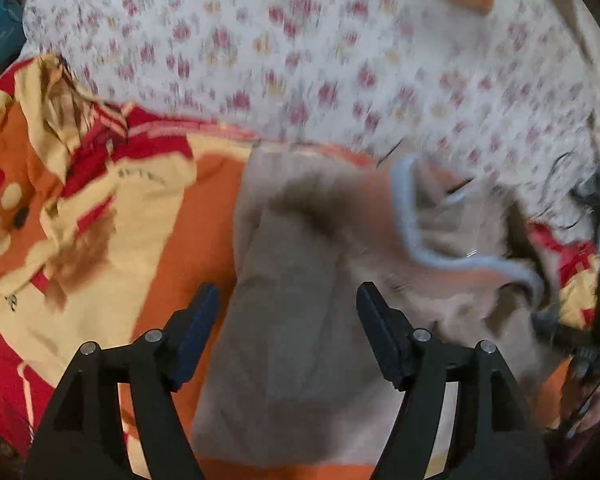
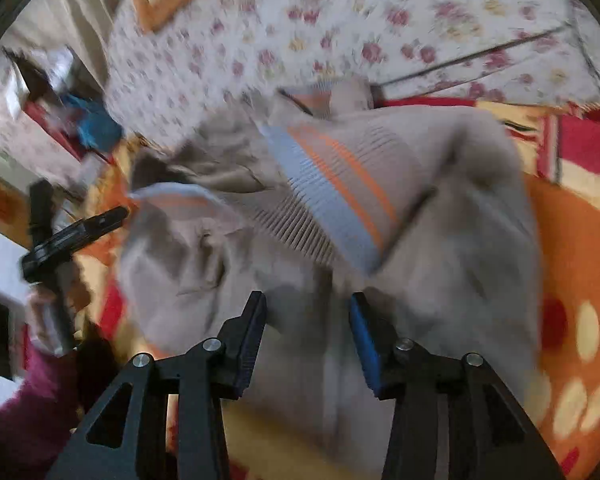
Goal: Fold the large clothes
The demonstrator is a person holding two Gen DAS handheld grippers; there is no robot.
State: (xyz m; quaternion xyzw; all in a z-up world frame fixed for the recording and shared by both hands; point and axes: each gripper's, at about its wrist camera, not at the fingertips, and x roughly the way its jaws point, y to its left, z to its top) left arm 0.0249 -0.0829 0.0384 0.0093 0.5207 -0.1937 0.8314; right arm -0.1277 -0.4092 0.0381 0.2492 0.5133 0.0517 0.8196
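Beige sweater (image 2: 440, 240) lying rumpled on the orange, red and cream blanket (image 1: 100, 264), near the floral sheet (image 1: 340, 60) beyond; ribbed hem with blue and orange stripes (image 2: 332, 196) flopped over the body. Left gripper (image 1: 288, 320) hanging above a flat beige panel, jaws standing apart, nothing between the pads. Right gripper (image 2: 308, 336) likewise parted over the sweater's middle, gripping nothing; the left tool (image 2: 76, 232) seen again at the edge of the right wrist view, beside a maroon sleeve (image 2: 28, 408). Looks like a pause between folds, cloth let go and lying loose, though blur makes the layers hard to read. Next, probably: picking an edge or corner on each side, pinching only one layer, then carrying it across flat
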